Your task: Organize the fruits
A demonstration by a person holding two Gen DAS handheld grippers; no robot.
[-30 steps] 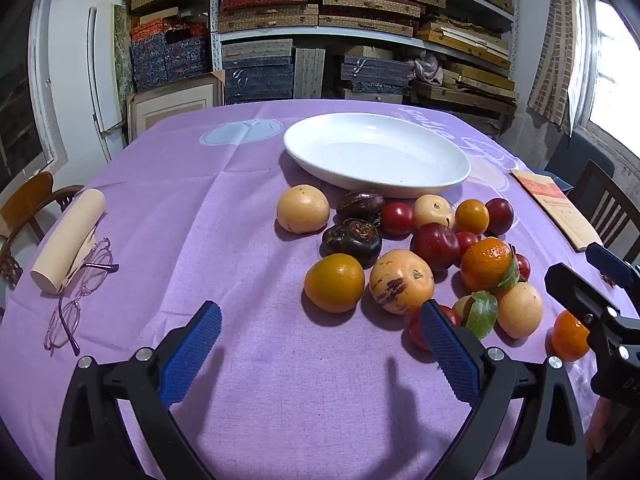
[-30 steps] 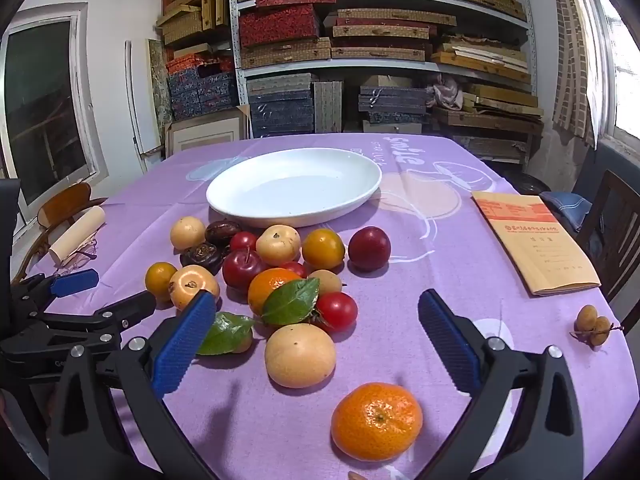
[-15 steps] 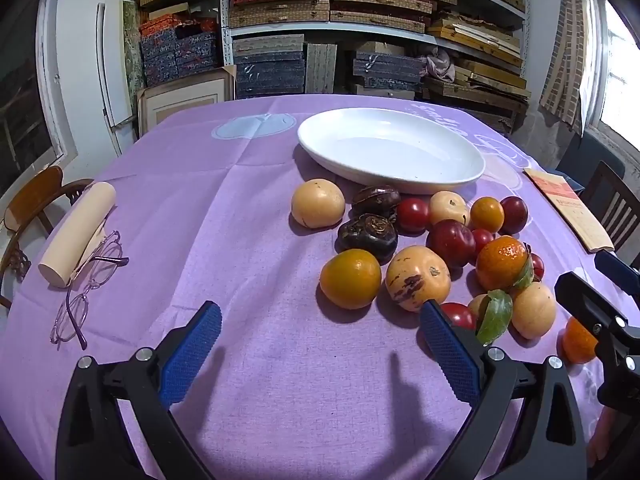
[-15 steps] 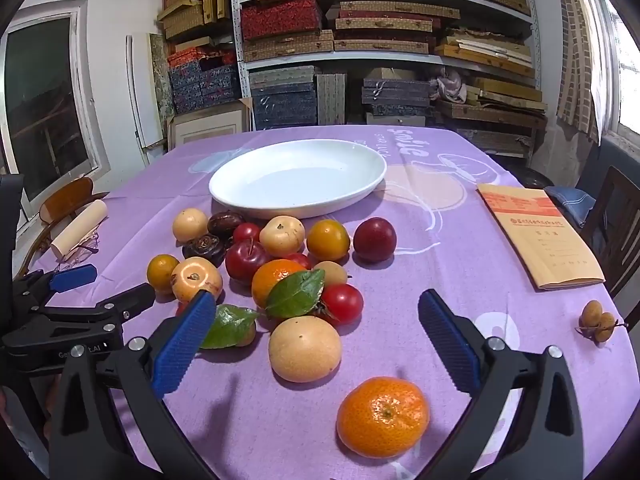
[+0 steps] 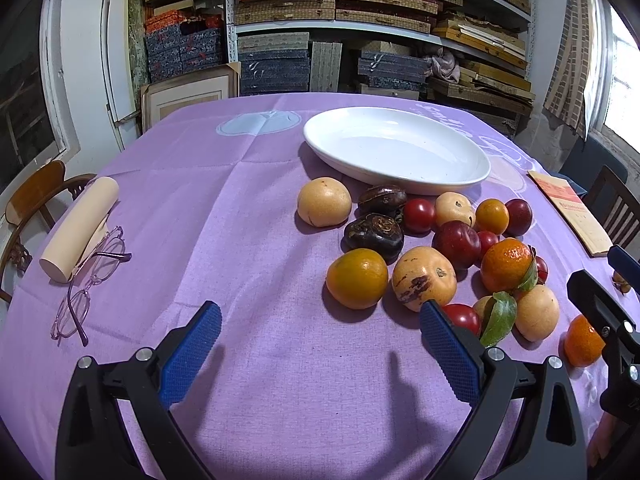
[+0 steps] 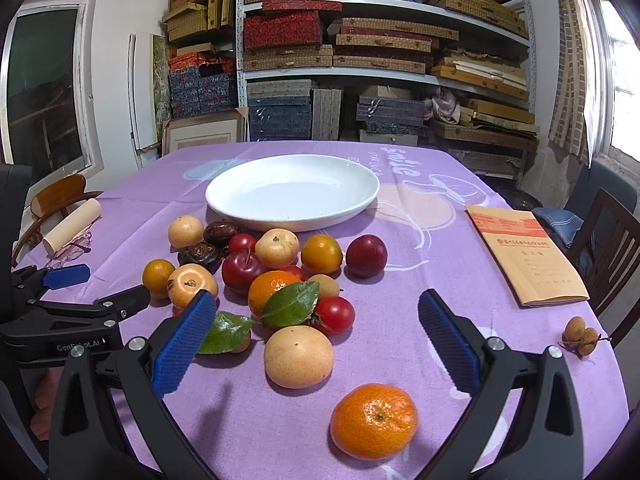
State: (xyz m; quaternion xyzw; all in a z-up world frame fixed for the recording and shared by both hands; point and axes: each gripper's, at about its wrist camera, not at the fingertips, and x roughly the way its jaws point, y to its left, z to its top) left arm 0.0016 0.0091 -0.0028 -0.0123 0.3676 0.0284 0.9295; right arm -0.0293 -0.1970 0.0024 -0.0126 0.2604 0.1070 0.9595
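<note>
I see both grippers held low over the round table covered in a purple printed cloth [image 6: 420, 240], each pointing forward toward the wall shelving. The left gripper [image 5: 320, 348] has its blue-padded fingers spread wide with nothing between them, only bare cloth below; its right pad sits just in front of a small red tomato [image 5: 464, 317]. The right gripper [image 6: 318, 340] is likewise spread wide and holds nothing; a loose orange mandarin [image 6: 374, 420] lies on the cloth between and slightly below its fingers, not touched, and a pale yellow round pear [image 6: 298, 356] lies just beyond that. From the right wrist view the left gripper appears at the left edge, level with the table and roughly parallel to the right one. The mixed heap of fruit [image 5: 440, 248] (oranges, red plums, tomatoes, pale pears, two dark wrinkled fruits, a leafy mandarin) sits bunched on the cloth directly in front of the wide white oval plate [image 6: 224, 196], which holds no fruit. A few small brown longans on a twig [image 6: 582, 332] lie apart near the right table edge. A tan paper booklet [image 6: 524, 252] lies right of the plate; wire-rimmed glasses [image 5: 86, 280] and a cream paper roll [image 5: 80, 228] lie at far left.
</note>
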